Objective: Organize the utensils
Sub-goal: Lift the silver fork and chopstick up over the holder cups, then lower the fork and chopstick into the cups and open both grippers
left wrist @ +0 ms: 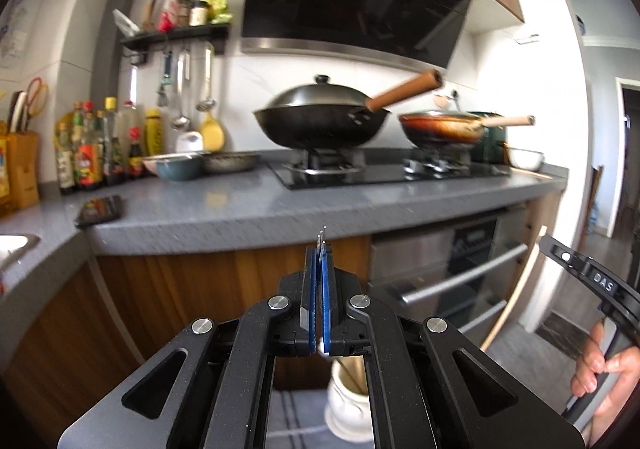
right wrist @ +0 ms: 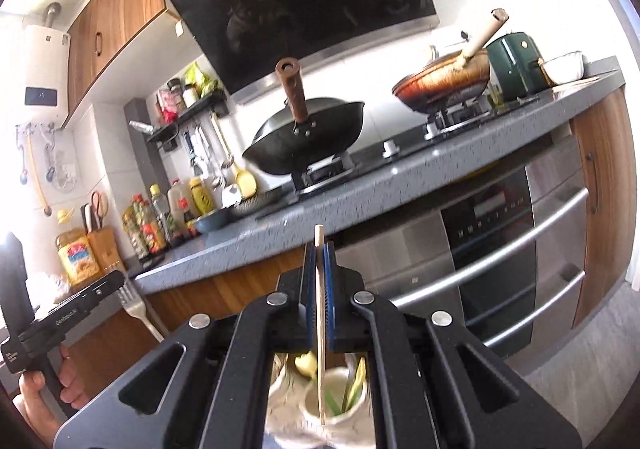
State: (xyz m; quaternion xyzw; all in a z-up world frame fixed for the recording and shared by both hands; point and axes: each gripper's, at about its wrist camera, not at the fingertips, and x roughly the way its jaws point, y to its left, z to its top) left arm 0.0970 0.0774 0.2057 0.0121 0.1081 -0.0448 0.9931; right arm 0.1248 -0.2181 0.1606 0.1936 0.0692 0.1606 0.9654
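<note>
My left gripper (left wrist: 321, 253) is shut on a metal fork; its tines (left wrist: 321, 236) stick out past the blue pads. The fork (right wrist: 136, 307) also shows in the right wrist view, held by the left gripper at the lower left. My right gripper (right wrist: 319, 249) is shut on a wooden chopstick (right wrist: 320, 329), which runs down into a white utensil holder (right wrist: 332, 409) holding green and yellow utensils. A white holder with chopsticks (left wrist: 348, 401) sits below the left gripper. The chopstick (left wrist: 516, 289) in the right gripper shows at the right of the left wrist view.
A grey counter (left wrist: 240, 209) holds a black wok (left wrist: 320, 121) and a brown pan (left wrist: 440, 127) on the hob, sauce bottles (left wrist: 96, 145), bowls (left wrist: 180, 167) and a knife block (left wrist: 22, 165). A steel oven (right wrist: 500, 249) sits under the counter.
</note>
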